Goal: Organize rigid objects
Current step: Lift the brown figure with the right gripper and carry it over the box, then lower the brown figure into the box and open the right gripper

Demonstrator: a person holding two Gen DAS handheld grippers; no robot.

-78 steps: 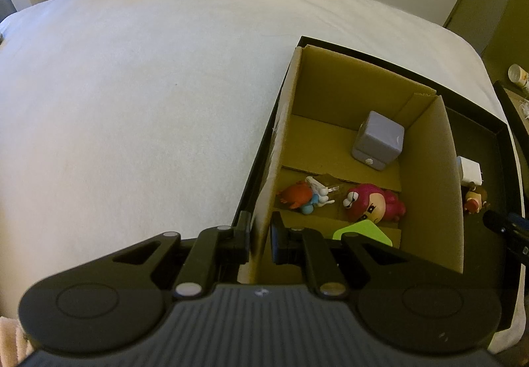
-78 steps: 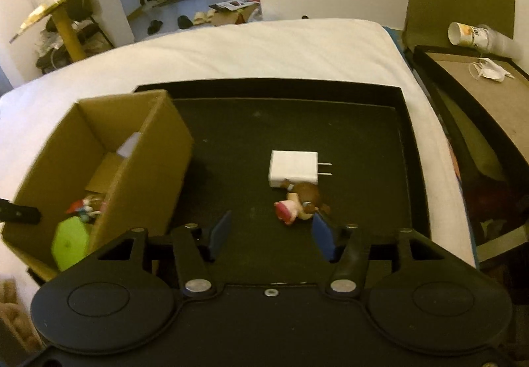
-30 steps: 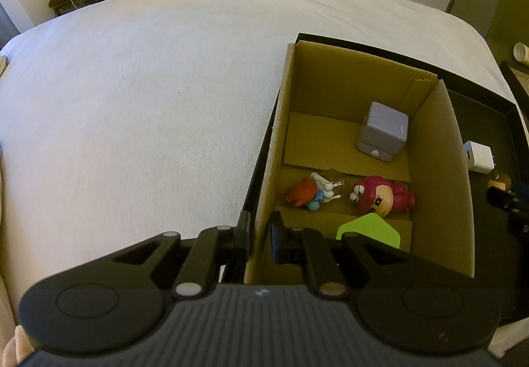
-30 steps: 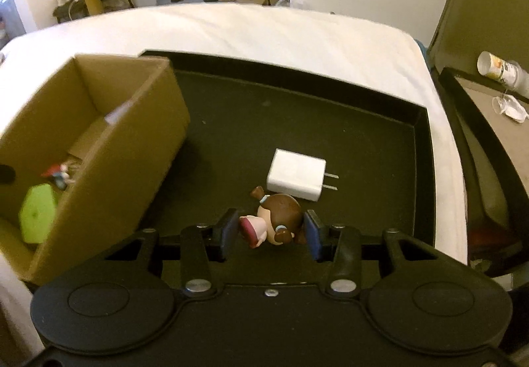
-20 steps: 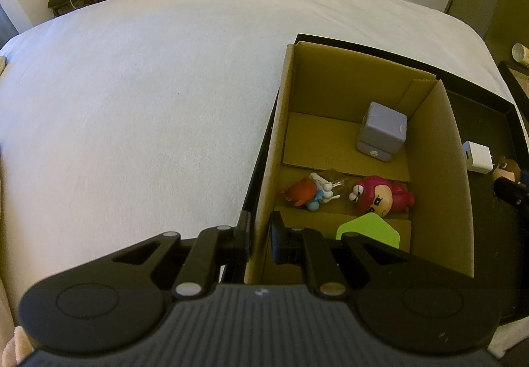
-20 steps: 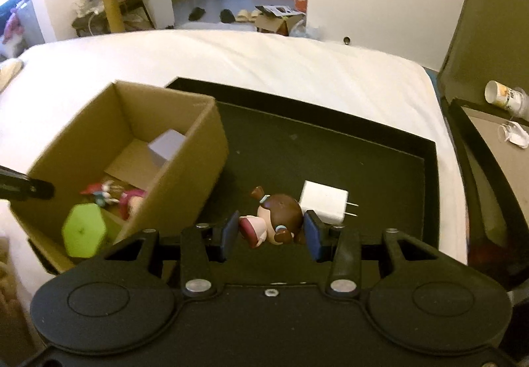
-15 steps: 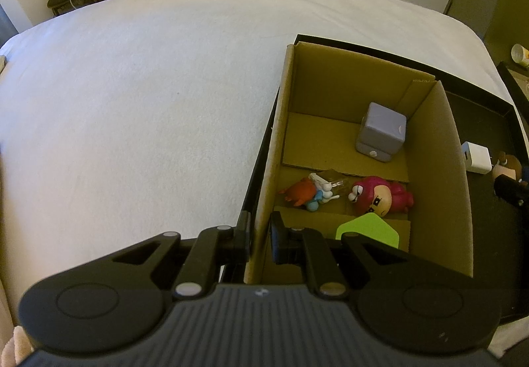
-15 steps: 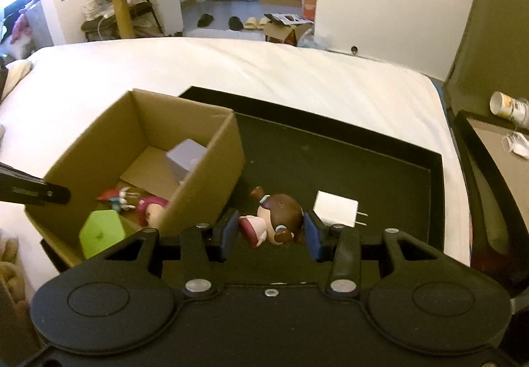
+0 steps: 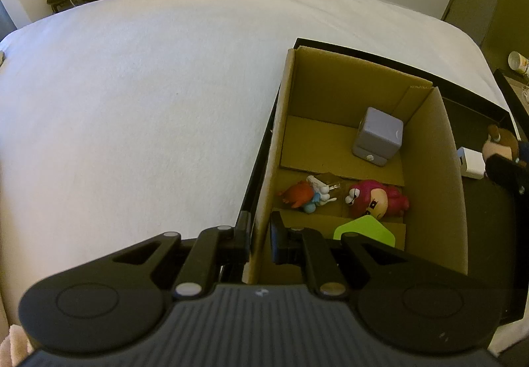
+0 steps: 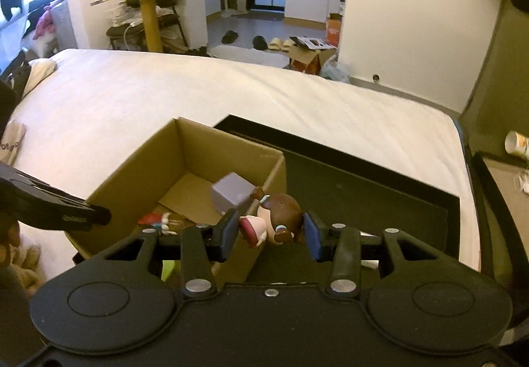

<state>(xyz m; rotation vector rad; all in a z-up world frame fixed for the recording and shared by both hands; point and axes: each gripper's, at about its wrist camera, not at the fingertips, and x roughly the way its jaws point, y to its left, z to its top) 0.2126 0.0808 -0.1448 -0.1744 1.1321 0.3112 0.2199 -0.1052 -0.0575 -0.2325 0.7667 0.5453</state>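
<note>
My left gripper (image 9: 259, 236) is shut on the near left wall of the open cardboard box (image 9: 443, 168). The box holds a grey cube (image 9: 378, 135), a red-haired figurine (image 9: 377, 200), an orange and blue figurine (image 9: 305, 193) and a green piece (image 9: 365, 230). My right gripper (image 10: 270, 235) is shut on a brown-haired figurine (image 10: 276, 215) and holds it in the air over the box's right wall (image 10: 267, 178). The figurine also shows at the right edge of the left wrist view (image 9: 501, 144). A white charger (image 9: 471, 162) lies on the black tray (image 9: 476, 109).
The tray and box sit on a white bed (image 9: 132, 102). A paper cup (image 10: 517, 142) stands on a side table at the right. Room furniture and shoes lie beyond the bed.
My right gripper closed on the brown-haired figurine, lifted it off the tray and carried it left toward the box. The left gripper kept its hold on the box wall.
</note>
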